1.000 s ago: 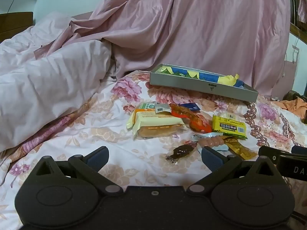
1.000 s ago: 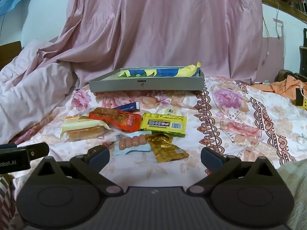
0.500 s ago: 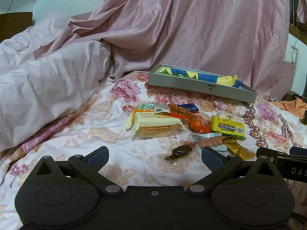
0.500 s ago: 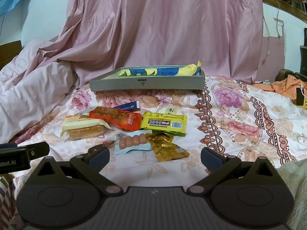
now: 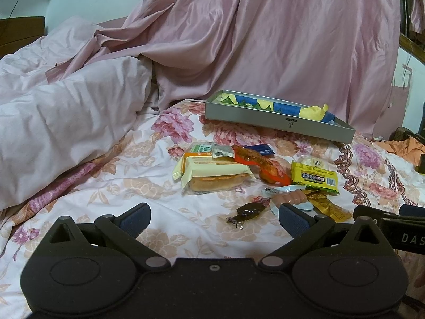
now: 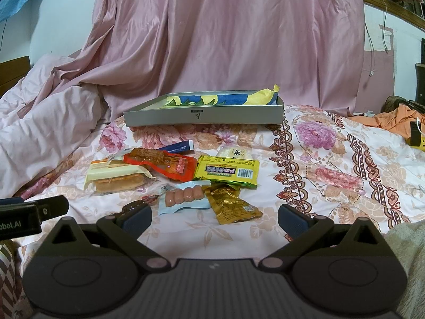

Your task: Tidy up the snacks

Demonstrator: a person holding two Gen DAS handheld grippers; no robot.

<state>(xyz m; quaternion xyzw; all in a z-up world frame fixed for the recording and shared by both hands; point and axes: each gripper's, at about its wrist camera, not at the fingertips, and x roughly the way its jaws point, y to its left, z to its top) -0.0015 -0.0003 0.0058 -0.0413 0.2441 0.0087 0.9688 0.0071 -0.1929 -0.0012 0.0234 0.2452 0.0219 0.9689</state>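
Several snack packets lie in a cluster on the floral bedsheet: a cream bread packet (image 5: 212,172) (image 6: 117,175), a red packet (image 5: 261,163) (image 6: 162,163), a yellow packet (image 5: 314,176) (image 6: 227,170), a sausage packet (image 6: 184,196) (image 5: 289,196), a gold packet (image 6: 231,207) and a dark wrapped candy (image 5: 247,212). A grey tray (image 5: 279,122) (image 6: 204,115) with blue and yellow paper sits behind them. My left gripper (image 5: 213,219) is open and empty, just short of the candy. My right gripper (image 6: 213,218) is open and empty, just short of the sausage and gold packets.
A pale pink duvet (image 5: 61,122) is heaped at the left. A pink curtain (image 6: 225,40) hangs behind the tray. Orange cloth (image 6: 393,119) lies at the far right. The other gripper's body shows at each view's edge (image 5: 393,228) (image 6: 26,215).
Both views have shifted very slightly; the snacks sit a little lower and closer in the left wrist view. Both grippers stay open and nothing was touched.
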